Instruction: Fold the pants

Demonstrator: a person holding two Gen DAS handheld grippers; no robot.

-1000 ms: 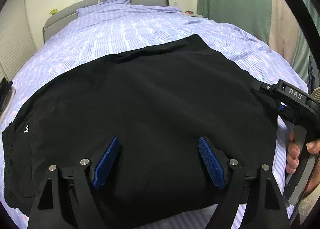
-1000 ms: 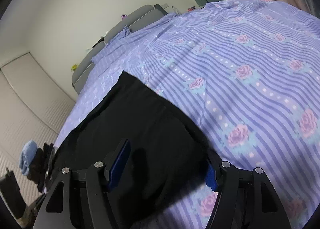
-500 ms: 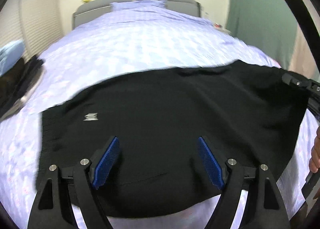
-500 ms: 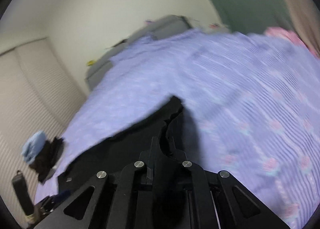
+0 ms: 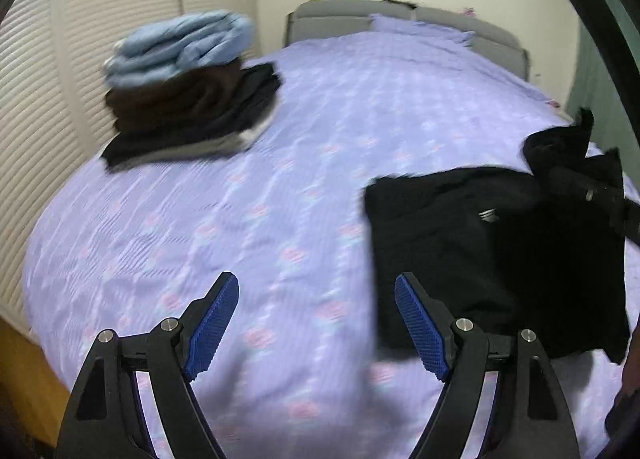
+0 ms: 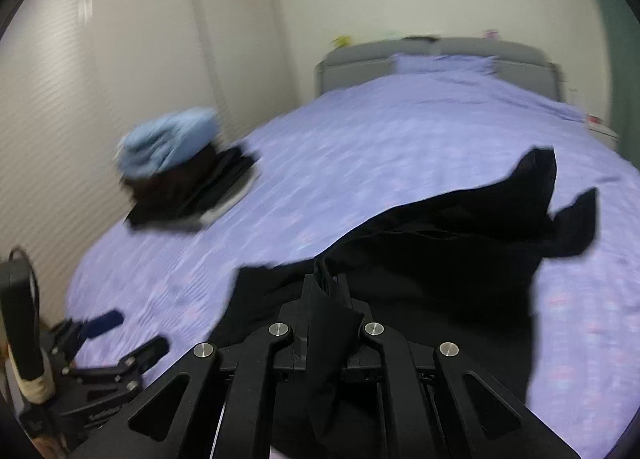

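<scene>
R gripper (image 6: 324, 299) jaws are clenching black pants (image 5: 500, 259) lying on the bed (image 5: 280, 199) w/ a small unreadable white logo; L gripper (image 5: 316, 323) is hovering released over bare bedspread beside their edge.

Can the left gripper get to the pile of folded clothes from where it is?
Probably yes. The left gripper has open, empty jaws, and only bare purple bedsheet lies between it and the pile of folded clothes. The black pants sit off to its right.
</scene>
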